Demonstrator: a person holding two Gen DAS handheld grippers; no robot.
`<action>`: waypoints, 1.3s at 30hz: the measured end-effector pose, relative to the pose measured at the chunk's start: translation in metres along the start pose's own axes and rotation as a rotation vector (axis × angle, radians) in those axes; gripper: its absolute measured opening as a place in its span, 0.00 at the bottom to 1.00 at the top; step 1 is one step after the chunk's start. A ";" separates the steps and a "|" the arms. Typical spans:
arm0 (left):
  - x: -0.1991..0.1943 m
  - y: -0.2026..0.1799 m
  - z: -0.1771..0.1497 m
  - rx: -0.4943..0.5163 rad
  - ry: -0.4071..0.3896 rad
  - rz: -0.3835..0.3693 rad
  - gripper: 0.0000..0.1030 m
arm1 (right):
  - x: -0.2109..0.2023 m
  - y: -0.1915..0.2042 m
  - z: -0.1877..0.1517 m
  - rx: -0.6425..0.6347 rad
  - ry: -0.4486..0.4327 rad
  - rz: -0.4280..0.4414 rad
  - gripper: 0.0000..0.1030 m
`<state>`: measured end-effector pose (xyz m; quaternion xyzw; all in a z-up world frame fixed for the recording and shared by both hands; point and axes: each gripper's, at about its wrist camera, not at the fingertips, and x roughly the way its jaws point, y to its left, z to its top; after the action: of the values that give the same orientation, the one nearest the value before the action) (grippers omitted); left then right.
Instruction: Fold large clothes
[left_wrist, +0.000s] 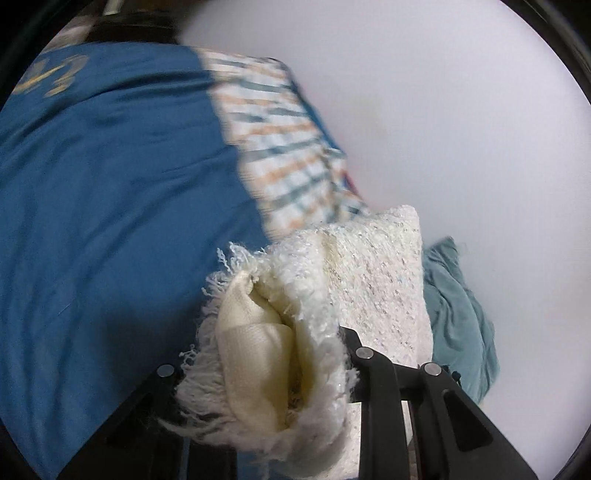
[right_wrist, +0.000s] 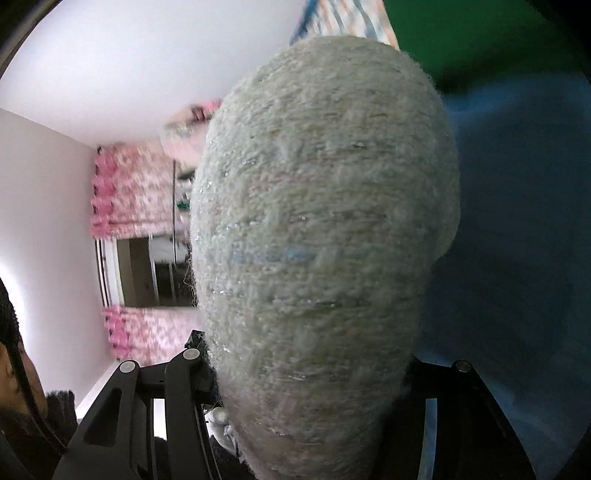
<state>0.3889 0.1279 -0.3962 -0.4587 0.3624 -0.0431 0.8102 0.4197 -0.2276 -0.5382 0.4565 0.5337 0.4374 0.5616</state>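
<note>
A cream woolly garment with a fringed edge (left_wrist: 295, 325) is bunched between the fingers of my left gripper (left_wrist: 266, 365), which is shut on it and holds it above the blue bedspread (left_wrist: 110, 203). In the right wrist view the same cream knit (right_wrist: 321, 240) fills the middle of the frame. My right gripper (right_wrist: 317, 365) is shut on it, and the cloth hides the fingertips.
A checked cloth (left_wrist: 288, 147) lies on the bedspread beside a white wall (left_wrist: 461, 110). A teal garment (left_wrist: 458, 314) hangs at the right. The right wrist view shows a pink floral curtain (right_wrist: 136, 192), a window (right_wrist: 151, 273) and a green cloth (right_wrist: 461, 40).
</note>
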 end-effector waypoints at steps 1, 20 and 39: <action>0.016 -0.013 0.011 0.016 0.008 -0.016 0.20 | -0.014 0.006 0.016 -0.012 -0.020 -0.006 0.56; 0.362 -0.068 0.037 0.147 0.272 -0.027 0.21 | -0.174 -0.138 0.309 0.094 -0.122 -0.178 0.57; 0.276 -0.182 -0.022 0.877 0.160 0.555 0.91 | -0.107 -0.010 0.177 -0.175 -0.343 -1.361 0.88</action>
<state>0.6253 -0.1038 -0.4134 0.0415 0.4788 -0.0093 0.8769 0.5910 -0.3429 -0.5243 0.0370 0.5675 -0.0475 0.8212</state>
